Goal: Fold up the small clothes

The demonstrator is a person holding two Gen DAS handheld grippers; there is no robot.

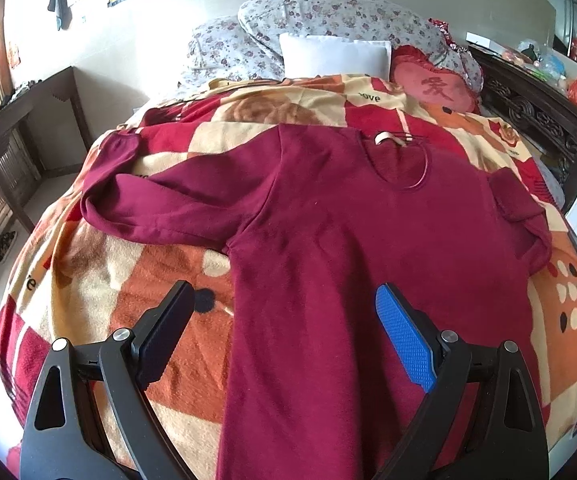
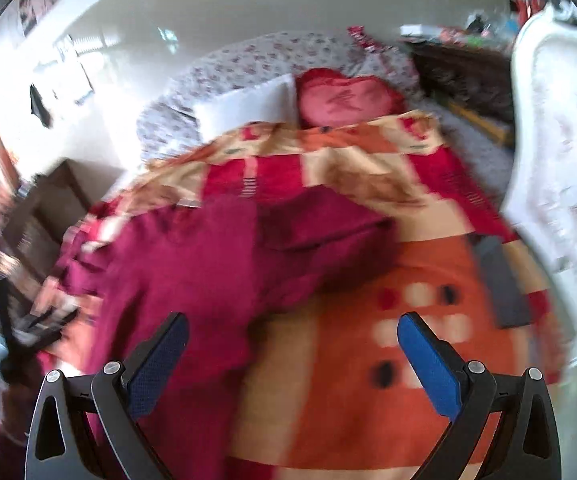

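The maroon long-sleeved top [image 1: 328, 220] was laid flat, front up, on the patterned blanket [image 1: 100, 264] of the bed, with the right sleeve [image 1: 516, 200] already doubled inward and the left sleeve [image 1: 160, 196] spread outward. The left tool [image 1: 284, 312] and right tool [image 2: 292, 340] were held wide apart and empty above the hem end. The sleeve-folding step was judged to be in hand; the left sleeve would next need to be gripped and carried across the body.

Both wrist cameras look down the bed toward the pillows. Left view sits above the maroon shirt [image 1: 328, 220], near its hem; right view, blurred, sits further right. Shared: shirt, blanket [image 1: 88, 280], heart cushion [image 1: 436, 88].
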